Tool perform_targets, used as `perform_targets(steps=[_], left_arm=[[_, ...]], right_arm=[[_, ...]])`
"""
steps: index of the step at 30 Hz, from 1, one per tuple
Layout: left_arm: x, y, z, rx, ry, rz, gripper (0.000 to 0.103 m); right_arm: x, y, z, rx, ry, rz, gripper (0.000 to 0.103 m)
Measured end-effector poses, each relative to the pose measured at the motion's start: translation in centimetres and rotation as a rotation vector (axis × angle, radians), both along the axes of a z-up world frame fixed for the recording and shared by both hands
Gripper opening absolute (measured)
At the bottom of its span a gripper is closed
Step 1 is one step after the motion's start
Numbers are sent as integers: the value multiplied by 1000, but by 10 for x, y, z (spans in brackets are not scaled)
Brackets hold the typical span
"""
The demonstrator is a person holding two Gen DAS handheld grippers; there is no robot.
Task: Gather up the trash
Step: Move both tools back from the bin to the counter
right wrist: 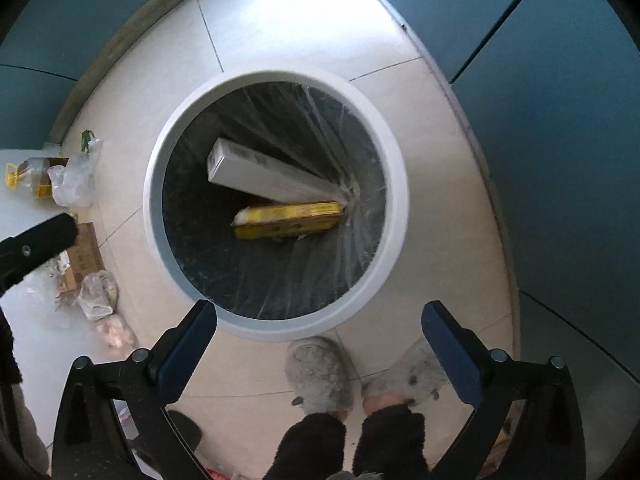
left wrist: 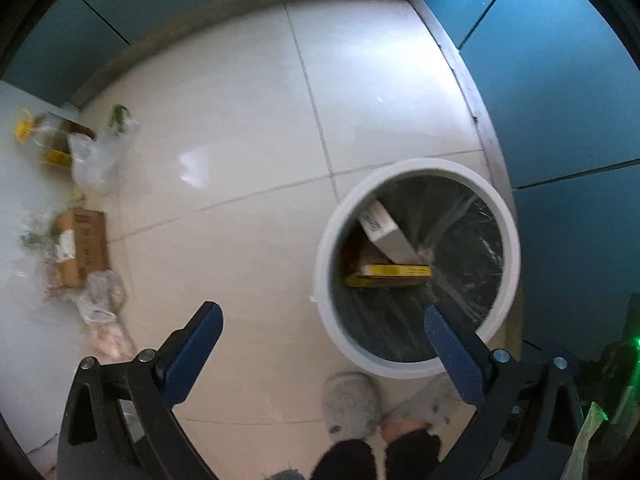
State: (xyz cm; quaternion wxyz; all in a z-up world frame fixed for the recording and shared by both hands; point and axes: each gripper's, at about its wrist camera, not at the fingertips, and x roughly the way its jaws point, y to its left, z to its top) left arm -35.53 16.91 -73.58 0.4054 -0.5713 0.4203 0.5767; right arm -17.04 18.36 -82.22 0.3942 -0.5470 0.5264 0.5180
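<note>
Both grippers, left gripper [left wrist: 322, 330] and right gripper [right wrist: 319, 326], are hanging wide apart and empty. Ahead of the right one, the bin [right wrist: 390, 184] is holding two boxes. Remaining trash [left wrist: 80, 240] is lying far left; approach low, straddling one piece.

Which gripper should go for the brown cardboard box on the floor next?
Probably left. The left gripper is open, empty, and nearer the brown cardboard box. The right gripper, also open, hangs over the white round bin, with the box far to its left.
</note>
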Motion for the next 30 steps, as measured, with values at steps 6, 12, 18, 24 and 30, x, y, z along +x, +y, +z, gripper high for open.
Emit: perform_targets(steps=[6, 12, 18, 24, 30], left_arm=[[-3, -10, 29, 13, 78, -1, 103], [2, -23, 77, 33, 87, 2, 103], [10, -37, 146, 57, 87, -7, 103], [22, -51, 229, 94, 81, -24, 103], [34, -67, 316, 147, 76, -42, 103]], right_arm=[[4, -3, 34, 48, -31, 19, 103], [12, -6, 84, 76, -37, 15, 103], [18, -12, 163, 128, -25, 34, 103], [26, -17, 262, 193, -7, 43, 103], [43, -27, 372, 258, 30, 30, 103]])
